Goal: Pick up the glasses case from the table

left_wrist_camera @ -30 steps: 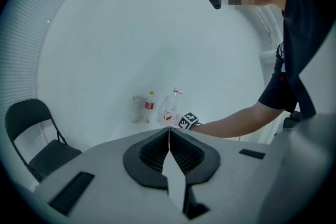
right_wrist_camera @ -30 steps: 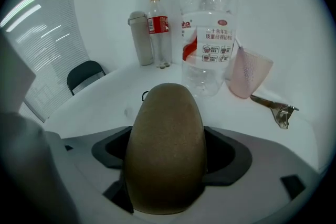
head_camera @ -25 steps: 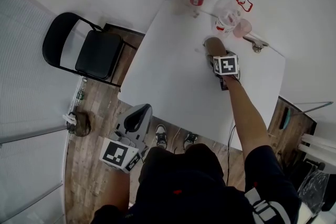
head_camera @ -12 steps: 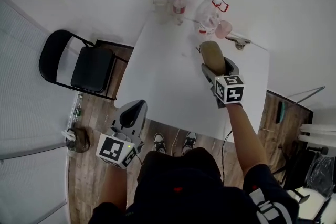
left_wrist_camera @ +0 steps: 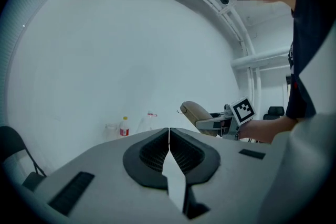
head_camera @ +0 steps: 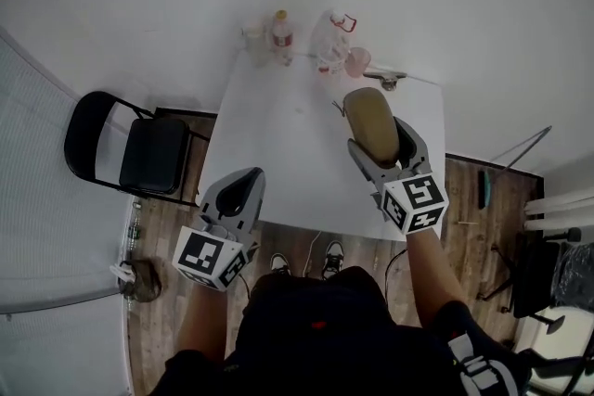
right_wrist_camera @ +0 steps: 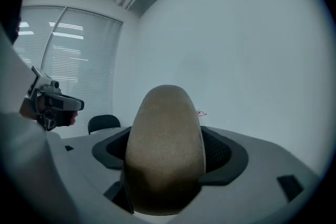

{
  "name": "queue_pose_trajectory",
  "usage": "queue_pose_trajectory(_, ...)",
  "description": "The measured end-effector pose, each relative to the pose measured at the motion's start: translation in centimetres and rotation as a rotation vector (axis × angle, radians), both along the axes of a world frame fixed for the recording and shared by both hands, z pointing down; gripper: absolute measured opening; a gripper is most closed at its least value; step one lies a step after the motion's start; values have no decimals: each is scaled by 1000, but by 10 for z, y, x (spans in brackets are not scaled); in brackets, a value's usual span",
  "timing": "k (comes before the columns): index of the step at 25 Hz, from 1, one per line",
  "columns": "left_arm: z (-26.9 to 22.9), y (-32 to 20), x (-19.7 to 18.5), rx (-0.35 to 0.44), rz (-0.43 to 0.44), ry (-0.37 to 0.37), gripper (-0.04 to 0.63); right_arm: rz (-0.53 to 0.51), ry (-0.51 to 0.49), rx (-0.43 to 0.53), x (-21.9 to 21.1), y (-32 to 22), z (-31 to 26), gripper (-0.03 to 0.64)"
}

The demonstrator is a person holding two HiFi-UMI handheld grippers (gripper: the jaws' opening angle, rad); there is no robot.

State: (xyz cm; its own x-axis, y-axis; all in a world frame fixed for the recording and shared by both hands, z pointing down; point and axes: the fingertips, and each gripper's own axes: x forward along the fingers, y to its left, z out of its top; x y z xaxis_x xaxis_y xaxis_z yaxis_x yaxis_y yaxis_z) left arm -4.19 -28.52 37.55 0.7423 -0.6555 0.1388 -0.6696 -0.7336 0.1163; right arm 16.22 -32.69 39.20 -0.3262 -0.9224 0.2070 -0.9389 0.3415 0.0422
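Right arm's stretched forward over the white tabletop [head_camera: 278,162]. The right gripper [head_camera: 385,148] is angled up and its jaws are clamped on the glasses case [head_camera: 369,123], holding it in the air clear of the tabletop. The case is a tan, rounded oval with a matte shell, and its far end pokes out past the jaws. The left gripper [left_wrist_camera: 169,139] hangs low by the tabletop's near edge, jaws pressed together with nothing between them.

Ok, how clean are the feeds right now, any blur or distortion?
Head view: evenly lit, wide-angle bend at the edges. Right gripper view: fisheye, dark corners, glasses case close, slightly soft, shaded underneath. Left gripper view: same fisheye, shut jaws sharp.
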Motion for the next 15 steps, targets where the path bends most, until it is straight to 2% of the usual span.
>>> queue_pose_trajectory(6,-21,4,16,62,55,16,23,45,-6,89,7,47,-47,388)
queue_pose_trajectory(11,-31,4,20,86,74,25,23,40,23,164,5,72,-67,388)
queue_pose_trajectory(15,-35,4,22,94,79,27,23,39,15,174,5,77,-70,387)
